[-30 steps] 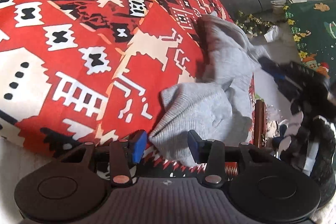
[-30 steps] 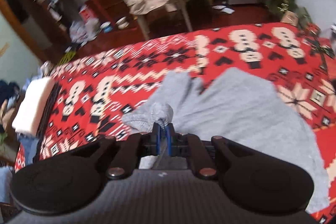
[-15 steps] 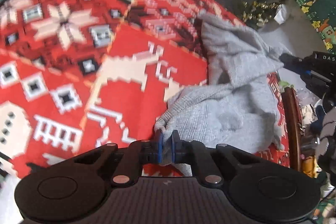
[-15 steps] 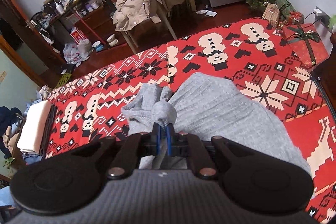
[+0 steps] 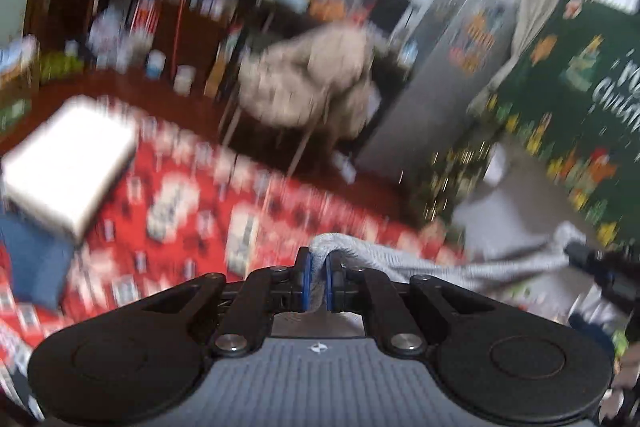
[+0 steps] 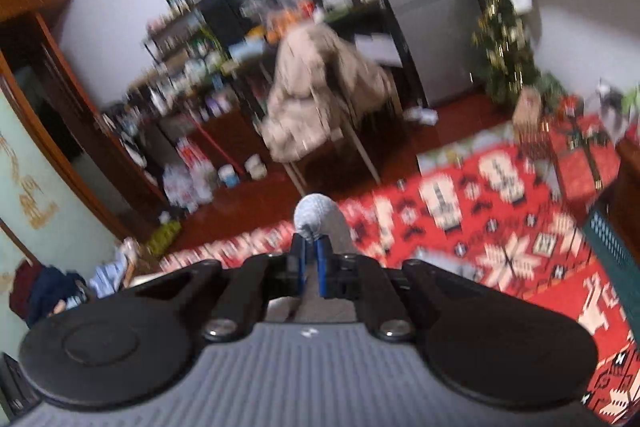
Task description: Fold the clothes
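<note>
Above one red patterned blanket, left gripper and right gripper each clamp one grey garment.

- grey garment: soft ribbed knit cloth, matt; a bunched fold of it shows the same fine rib
- red blanket: woven cloth with a cream and black pattern, matt
- left gripper: matt black plastic arms, smooth blue pads, small shiny metal rivets; ridged grey body
- right gripper: same black plastic and blue pads
- beige coat: dull cloth
- floor: glossy reddish wood
</note>
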`<state>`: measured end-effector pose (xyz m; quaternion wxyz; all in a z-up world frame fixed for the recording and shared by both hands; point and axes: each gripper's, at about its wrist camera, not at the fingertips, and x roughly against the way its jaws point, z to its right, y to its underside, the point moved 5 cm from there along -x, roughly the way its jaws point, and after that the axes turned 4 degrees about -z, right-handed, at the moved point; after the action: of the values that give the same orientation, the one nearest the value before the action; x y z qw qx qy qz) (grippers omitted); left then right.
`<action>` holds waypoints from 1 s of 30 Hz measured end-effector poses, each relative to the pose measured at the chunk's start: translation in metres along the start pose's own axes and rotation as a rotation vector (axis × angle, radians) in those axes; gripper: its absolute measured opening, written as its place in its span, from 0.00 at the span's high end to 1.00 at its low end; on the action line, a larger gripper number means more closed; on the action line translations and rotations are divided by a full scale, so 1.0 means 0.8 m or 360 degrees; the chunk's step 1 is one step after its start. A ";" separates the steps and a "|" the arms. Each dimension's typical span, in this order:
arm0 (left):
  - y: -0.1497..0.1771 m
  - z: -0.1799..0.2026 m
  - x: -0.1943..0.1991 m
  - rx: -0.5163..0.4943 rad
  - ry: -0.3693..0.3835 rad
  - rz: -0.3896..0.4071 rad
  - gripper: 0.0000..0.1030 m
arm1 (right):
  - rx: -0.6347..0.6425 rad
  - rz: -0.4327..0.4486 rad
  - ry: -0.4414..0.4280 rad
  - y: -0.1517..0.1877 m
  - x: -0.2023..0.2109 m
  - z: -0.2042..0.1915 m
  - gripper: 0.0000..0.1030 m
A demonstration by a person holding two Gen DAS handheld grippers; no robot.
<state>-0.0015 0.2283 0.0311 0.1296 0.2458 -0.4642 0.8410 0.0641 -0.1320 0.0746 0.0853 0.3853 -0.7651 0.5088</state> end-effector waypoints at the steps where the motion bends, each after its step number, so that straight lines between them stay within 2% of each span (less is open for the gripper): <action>1: -0.017 0.009 0.018 -0.0022 0.0018 0.0047 0.94 | -0.0002 0.0042 -0.0025 -0.009 0.017 -0.011 0.94; 5: -0.068 0.041 0.080 -0.0062 0.0151 0.0160 0.94 | 0.0032 0.0218 -0.0118 -0.039 0.090 -0.059 0.94; 9: -0.091 0.066 0.130 -0.0152 0.0188 0.0270 0.94 | 0.0038 0.0321 -0.0203 -0.053 0.146 -0.093 0.94; 11: -0.096 0.073 0.141 -0.0179 0.0175 0.0294 0.93 | 0.0043 0.0357 -0.0243 -0.052 0.165 -0.106 0.94; 15: -0.095 0.064 0.122 -0.0176 0.0129 0.0248 0.94 | 0.0069 0.0374 -0.0290 -0.047 0.176 -0.126 0.94; 18: -0.088 0.047 0.084 -0.0142 0.0083 0.0162 0.94 | 0.0060 0.0305 -0.0248 -0.036 0.146 -0.123 0.94; 21: -0.074 0.020 0.022 -0.0102 0.0027 0.0037 0.94 | 0.0034 0.0210 -0.0171 -0.022 0.092 -0.102 0.94; 23: -0.068 0.011 -0.026 -0.0114 -0.0025 -0.0041 0.93 | 0.0044 0.0171 -0.0102 -0.013 0.048 -0.084 0.94; 30: -0.040 -0.014 -0.195 -0.0242 -0.0212 -0.0301 0.93 | -0.0008 -0.0102 0.0085 0.013 -0.134 -0.010 0.94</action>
<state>0.1412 0.2562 -0.0341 0.1954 0.3334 -0.5089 0.7693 0.1290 -0.0696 0.0144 0.1229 0.3955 -0.7511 0.5141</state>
